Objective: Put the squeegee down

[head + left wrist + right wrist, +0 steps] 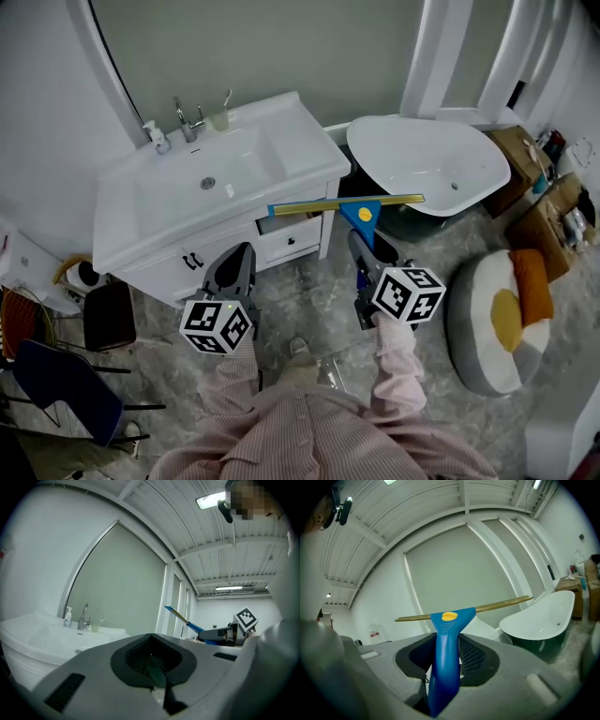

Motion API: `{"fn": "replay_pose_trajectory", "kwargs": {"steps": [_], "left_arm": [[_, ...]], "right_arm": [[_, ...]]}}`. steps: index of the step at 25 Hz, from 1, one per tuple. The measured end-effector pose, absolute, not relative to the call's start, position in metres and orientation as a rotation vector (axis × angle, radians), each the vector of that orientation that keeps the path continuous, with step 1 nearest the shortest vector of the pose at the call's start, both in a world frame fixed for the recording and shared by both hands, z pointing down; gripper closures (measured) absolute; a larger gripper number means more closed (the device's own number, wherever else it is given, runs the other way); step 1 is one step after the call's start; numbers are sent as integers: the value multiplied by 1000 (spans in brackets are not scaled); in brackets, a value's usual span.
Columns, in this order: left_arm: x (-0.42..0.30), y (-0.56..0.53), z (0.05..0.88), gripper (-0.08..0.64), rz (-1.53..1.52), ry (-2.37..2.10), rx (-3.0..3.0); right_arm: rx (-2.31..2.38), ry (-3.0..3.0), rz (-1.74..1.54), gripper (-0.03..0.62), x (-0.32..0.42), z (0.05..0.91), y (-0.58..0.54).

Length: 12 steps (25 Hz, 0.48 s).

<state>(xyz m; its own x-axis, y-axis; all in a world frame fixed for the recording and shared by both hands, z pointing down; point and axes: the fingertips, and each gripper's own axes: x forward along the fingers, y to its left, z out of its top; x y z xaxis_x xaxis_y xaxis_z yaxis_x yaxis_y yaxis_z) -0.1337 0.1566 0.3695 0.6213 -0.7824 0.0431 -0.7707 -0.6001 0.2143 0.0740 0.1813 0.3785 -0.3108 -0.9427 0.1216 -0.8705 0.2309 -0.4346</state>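
Two claws: the right claw [364, 246] is clamped on the squeegee [446, 634] by its blue handle; the left claw [151, 654] is clenched, holding nothing.

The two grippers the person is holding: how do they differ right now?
The right gripper is clamped on the blue handle of a squeegee; the left gripper holds nothing. The right gripper's jaws are held apart by that handle, while the left gripper's jaws are closed together. Both carry a marker cube and point ahead side by side.
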Motion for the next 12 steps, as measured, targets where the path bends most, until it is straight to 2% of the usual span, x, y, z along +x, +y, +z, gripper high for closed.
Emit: {"fn": "replay_pose_trajectory", "kwargs": {"steps": [12], "left_arm": [[-113,51,370,558,-91,-1255,2624]], "right_arm": [[-1767,2317,-696,457,97,386,82]]}}
